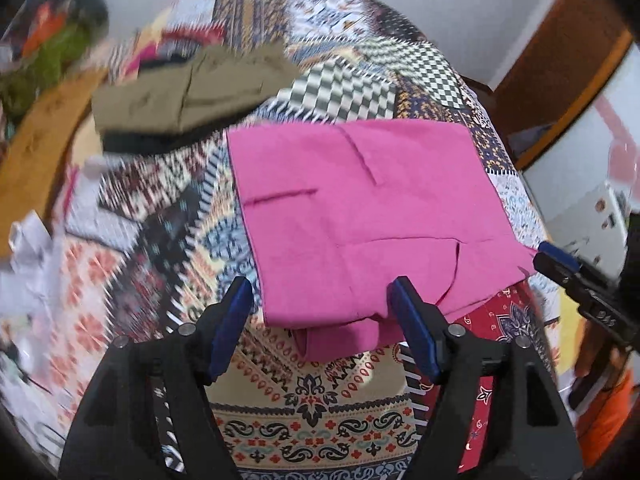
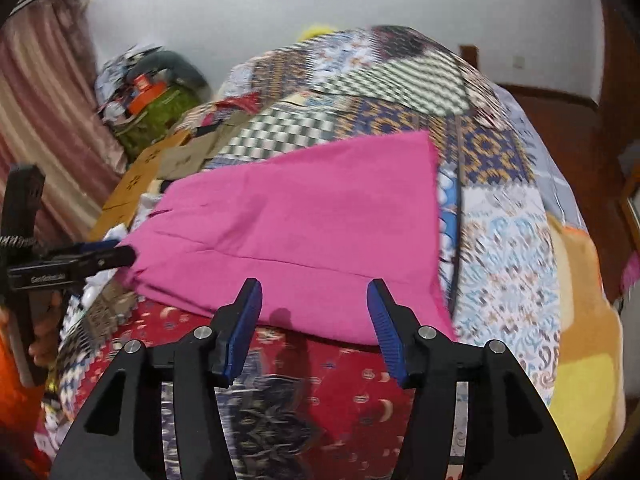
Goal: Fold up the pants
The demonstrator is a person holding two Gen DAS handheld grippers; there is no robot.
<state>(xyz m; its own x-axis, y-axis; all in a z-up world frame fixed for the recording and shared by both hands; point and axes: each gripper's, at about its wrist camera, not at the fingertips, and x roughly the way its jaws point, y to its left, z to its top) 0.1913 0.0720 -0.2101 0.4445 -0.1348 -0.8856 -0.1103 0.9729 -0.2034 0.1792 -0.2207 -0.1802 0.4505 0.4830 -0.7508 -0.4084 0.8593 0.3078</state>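
Note:
Pink pants point(image 1: 360, 216) lie folded into a flat rectangle on a patchwork bedspread point(image 1: 304, 432); they also show in the right wrist view point(image 2: 296, 232). My left gripper point(image 1: 320, 300) is open, its blue pads straddling the near edge of the pants, holding nothing. My right gripper point(image 2: 316, 300) is open and empty just short of the pants' near edge. The right gripper also shows at the right edge of the left wrist view point(image 1: 560, 264), by the pants' corner. The left gripper shows at the left in the right wrist view point(image 2: 116, 256).
A folded olive garment point(image 1: 188, 96) lies on dark clothing at the back left of the bed. A brown cardboard box point(image 1: 36, 152) and a clutter pile point(image 2: 152, 96) stand left of the bed. A wooden door frame point(image 1: 560, 80) is at right.

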